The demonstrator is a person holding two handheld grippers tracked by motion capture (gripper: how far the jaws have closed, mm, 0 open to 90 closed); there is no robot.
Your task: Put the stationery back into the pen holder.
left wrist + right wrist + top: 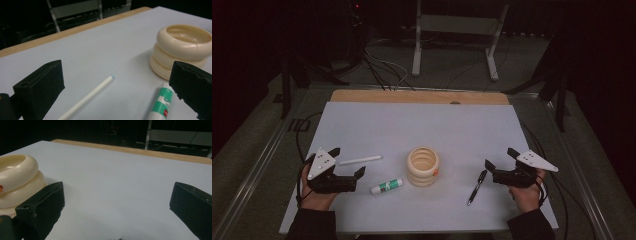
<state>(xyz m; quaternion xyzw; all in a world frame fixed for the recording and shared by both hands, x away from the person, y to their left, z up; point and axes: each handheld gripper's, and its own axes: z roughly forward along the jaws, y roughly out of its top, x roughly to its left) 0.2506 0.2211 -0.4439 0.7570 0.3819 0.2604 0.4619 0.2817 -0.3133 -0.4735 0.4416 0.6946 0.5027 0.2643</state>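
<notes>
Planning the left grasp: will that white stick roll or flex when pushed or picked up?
The white stick is thin, round and lying flat, so a sideways nudge would probably roll it across the smooth white table. It looks straight and rigid, likely light. Being so low to the table, it may slip from the open left gripper.

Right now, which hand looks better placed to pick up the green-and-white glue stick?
Probably the left. The open left gripper sits right beside the green-and-white glue stick, which shows by its jaw. The right gripper is across the cream ringed holder, nearer the black pen.
</notes>
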